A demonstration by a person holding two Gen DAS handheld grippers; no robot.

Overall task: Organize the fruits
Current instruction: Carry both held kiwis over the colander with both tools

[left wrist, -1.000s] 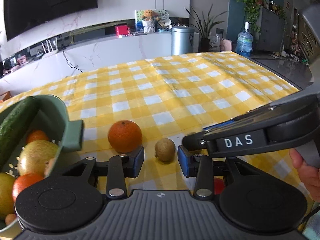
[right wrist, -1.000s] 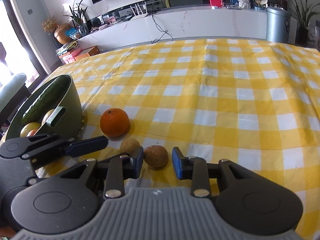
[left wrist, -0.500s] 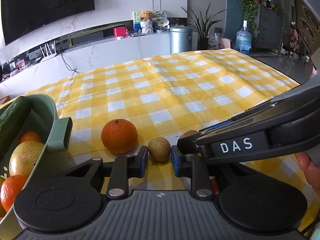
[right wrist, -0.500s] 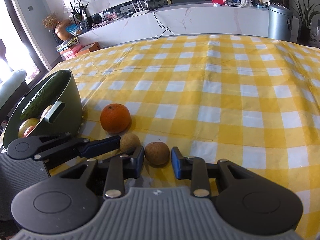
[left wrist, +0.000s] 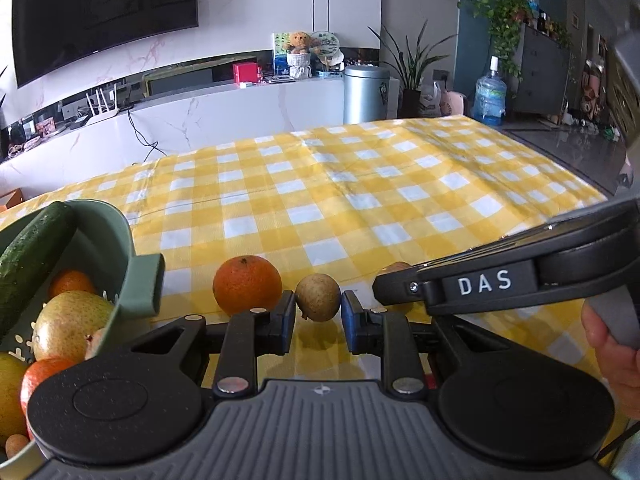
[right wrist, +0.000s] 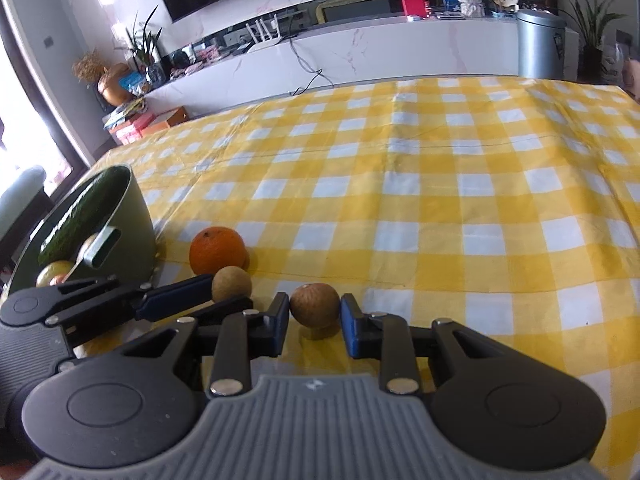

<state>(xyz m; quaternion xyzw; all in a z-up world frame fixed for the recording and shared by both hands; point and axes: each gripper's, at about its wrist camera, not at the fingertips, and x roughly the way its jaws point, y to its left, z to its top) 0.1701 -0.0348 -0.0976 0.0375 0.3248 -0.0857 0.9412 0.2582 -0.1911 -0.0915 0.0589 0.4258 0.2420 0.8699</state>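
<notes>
Both jaws pinched small brown fruits: left gripper point(left wrist: 318, 316) on one fruit point(left wrist: 318, 297), right gripper point(right wrist: 314, 318) on another point(right wrist: 315, 305), beside an orange point(right wrist: 217, 251).

Left view: sitting on the left gripper point(left wrist: 318, 316), looking forward and down along its fingers, very near the table point(left wrist: 360, 200).
Right view: sitting on the right gripper point(right wrist: 314, 316), facing likewise, close to the table.
Shared: both are showing the orange point(left wrist: 247, 285), green bowl point(left wrist: 120, 248), checked cloth, white counter point(left wrist: 240, 108), and each other's gripper.
</notes>
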